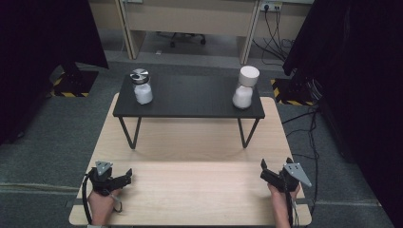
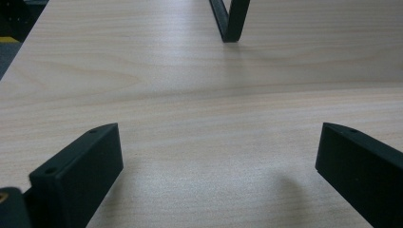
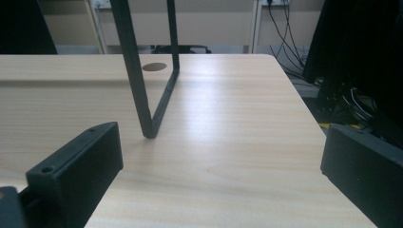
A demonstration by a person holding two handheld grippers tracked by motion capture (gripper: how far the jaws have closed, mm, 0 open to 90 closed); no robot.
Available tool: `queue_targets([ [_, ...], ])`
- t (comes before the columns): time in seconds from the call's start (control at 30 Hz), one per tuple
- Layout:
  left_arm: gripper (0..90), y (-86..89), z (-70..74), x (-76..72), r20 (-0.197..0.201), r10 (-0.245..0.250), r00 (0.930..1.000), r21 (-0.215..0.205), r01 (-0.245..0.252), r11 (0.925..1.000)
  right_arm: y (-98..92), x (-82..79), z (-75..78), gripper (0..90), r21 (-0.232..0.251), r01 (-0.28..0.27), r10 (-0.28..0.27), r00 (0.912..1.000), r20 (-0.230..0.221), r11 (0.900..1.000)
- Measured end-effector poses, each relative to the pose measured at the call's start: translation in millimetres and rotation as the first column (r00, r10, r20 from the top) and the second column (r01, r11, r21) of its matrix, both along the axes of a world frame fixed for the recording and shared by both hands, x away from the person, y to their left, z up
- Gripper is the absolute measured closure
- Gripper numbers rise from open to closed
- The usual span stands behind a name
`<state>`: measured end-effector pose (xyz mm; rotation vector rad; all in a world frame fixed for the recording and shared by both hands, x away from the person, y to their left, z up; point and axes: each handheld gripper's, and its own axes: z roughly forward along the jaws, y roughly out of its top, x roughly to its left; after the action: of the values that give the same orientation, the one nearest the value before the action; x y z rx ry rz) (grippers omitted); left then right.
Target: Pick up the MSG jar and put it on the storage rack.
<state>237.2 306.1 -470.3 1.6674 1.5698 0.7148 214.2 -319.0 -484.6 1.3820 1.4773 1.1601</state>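
Observation:
Two clear jars of white powder stand on a small black raised shelf (image 1: 190, 97). The left jar (image 1: 142, 87) wears a silver metal lid. The right jar (image 1: 244, 88) leans a little and has a white cap. My left gripper (image 1: 127, 176) rests low at the table's near left, open, nothing between its jaws; in the left gripper view (image 2: 216, 156) only bare wood lies between them. My right gripper (image 1: 263, 170) sits at the near right, open and empty, and in the right gripper view (image 3: 221, 159) it faces a black shelf leg (image 3: 147, 80).
The light wooden table (image 1: 190, 185) carries the shelf on thin black hairpin legs (image 1: 129, 133). Black curtains hang at both sides. Cables (image 1: 309, 128) trail on the grey floor to the right. A desk and chair base stand at the back.

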Motion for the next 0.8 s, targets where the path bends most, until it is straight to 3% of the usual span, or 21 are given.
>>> queue_targets([
  [0.17, 0.8, -0.7, 0.4, 0.4, -0.002, -0.002, 1.0000, 0.005, 0.002, 1.0000, -3.0, -9.1, -9.7, 0.3, 0.034, 0.033, -0.033, 0.9995, 0.004, 0.999],
  [0.7, 0.8, -2.7, 0.8, 1.4, -0.007, -0.002, 1.0000, 0.017, 0.002, 0.9998, -0.7, -28.3, -25.1, 0.4, -0.003, 0.084, -0.084, 0.9963, 0.020, 0.996],
  [0.8, 0.8, -3.1, 1.0, 1.6, -0.008, -0.002, 1.0000, 0.019, 0.002, 0.9998, -0.6, -29.9, -28.1, 0.4, 0.015, 0.096, -0.096, 0.9952, 0.020, 0.995],
])
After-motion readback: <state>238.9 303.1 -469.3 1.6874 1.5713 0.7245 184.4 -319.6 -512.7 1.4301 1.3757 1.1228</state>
